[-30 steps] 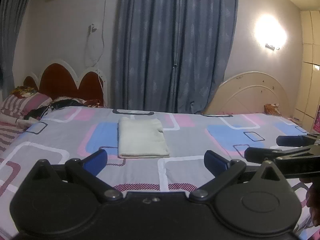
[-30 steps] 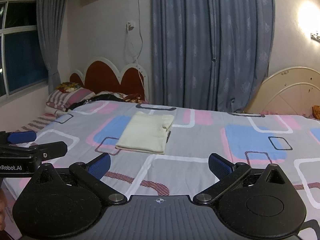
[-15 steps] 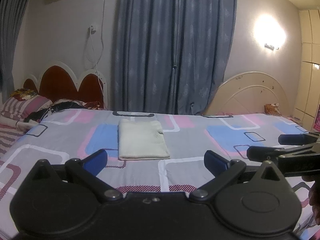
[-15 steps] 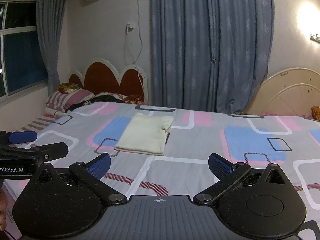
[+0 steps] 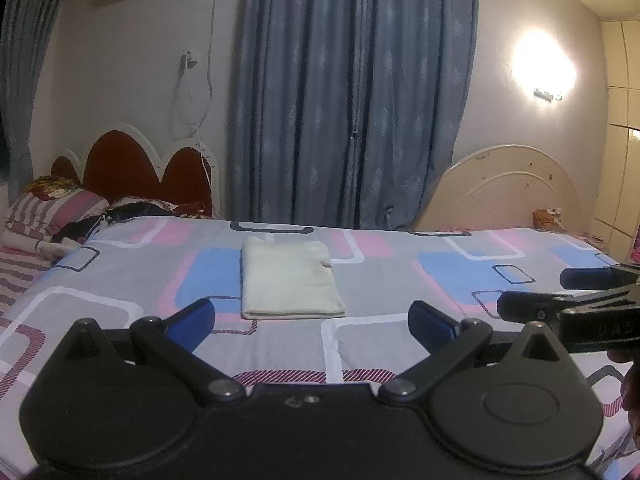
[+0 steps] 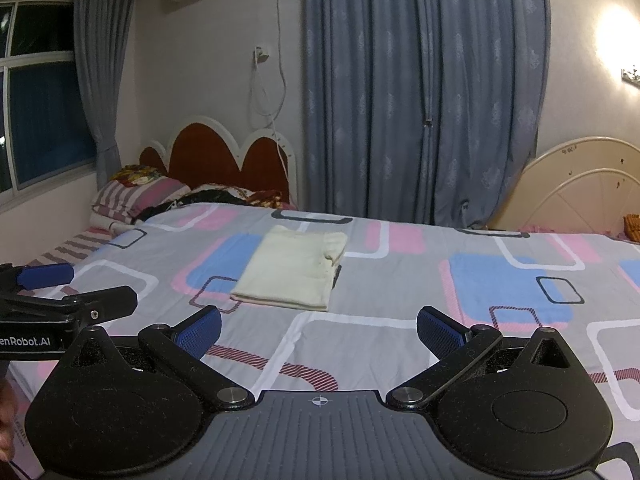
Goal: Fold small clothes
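A small cream cloth [image 5: 290, 278] is lying folded flat on the bed [image 5: 380, 280], out in the middle of the patterned sheet. The left gripper [image 5: 311, 320] is hanging above the bed, on the near side of the cloth, with its fingers spread wide and holding nothing. The right gripper [image 6: 319, 330] is hanging near the cloth too, wide apart and holding nothing.

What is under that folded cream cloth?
The cloth lies on the patterned bedsheet, across a blue patch and grey. Whatever sheet pattern sits directly beneath is covered. Nothing rests on top.
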`<control>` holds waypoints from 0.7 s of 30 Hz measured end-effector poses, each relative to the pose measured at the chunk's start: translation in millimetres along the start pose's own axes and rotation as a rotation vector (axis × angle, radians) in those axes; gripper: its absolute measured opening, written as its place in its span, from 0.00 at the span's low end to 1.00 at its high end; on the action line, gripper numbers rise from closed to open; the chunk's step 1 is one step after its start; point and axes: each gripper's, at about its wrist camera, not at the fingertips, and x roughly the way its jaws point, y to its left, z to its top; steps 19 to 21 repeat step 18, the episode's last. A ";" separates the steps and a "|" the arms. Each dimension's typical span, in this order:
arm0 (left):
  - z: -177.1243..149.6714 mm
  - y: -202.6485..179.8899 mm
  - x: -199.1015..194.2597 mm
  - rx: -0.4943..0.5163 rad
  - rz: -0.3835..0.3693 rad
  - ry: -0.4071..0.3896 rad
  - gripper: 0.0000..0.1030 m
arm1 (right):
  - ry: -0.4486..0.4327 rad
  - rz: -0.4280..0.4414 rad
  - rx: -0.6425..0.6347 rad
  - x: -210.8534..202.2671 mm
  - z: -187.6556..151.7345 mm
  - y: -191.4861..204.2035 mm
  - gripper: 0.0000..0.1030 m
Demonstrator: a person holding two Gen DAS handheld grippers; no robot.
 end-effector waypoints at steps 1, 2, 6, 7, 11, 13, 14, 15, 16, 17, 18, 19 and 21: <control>-0.5 -0.4 -0.4 0.000 0.000 -0.001 1.00 | 0.000 0.000 0.000 0.1 -0.5 0.0 1.00; -0.8 -0.3 -0.3 0.000 0.001 -0.001 1.00 | 0.001 0.001 0.000 0.2 -0.3 0.0 1.00; -0.8 0.7 0.0 0.001 0.001 -0.001 1.00 | 0.001 0.001 0.000 0.3 -0.7 0.0 1.00; -0.8 0.8 0.1 0.001 0.002 -0.001 1.00 | 0.001 0.000 0.000 0.3 -0.6 0.1 1.00; -2.5 -1.7 -0.6 0.001 -0.005 -0.003 0.99 | 0.002 -0.002 -0.001 0.7 -0.9 -0.6 1.00; -2.4 -0.9 -0.5 0.009 -0.014 -0.007 0.99 | 0.003 -0.002 0.000 0.4 -2.1 -1.5 1.00; -2.1 0.2 -0.9 0.007 -0.018 -0.011 0.98 | 0.002 -0.004 0.000 0.0 -1.9 -1.4 1.00; -1.7 1.8 -0.6 0.000 -0.022 -0.011 0.98 | 0.001 -0.004 0.000 0.0 -2.1 -1.6 1.00; -1.2 3.1 0.1 -0.005 -0.023 -0.006 0.99 | 0.001 -0.004 0.000 0.2 -2.5 -2.3 1.00; -2.4 2.2 -0.5 -0.004 -0.022 -0.003 0.99 | 0.002 -0.005 0.000 0.6 -2.3 -2.1 1.00; -2.3 2.2 -0.3 -0.002 -0.018 -0.001 0.99 | 0.001 -0.006 0.000 0.6 -2.5 -1.7 1.00; -2.3 2.2 -0.3 -0.002 -0.018 -0.001 0.99 | 0.001 -0.006 0.000 0.6 -2.5 -1.7 1.00; -2.3 2.2 -0.3 -0.002 -0.018 -0.001 0.99 | 0.001 -0.006 0.000 0.6 -2.5 -1.7 1.00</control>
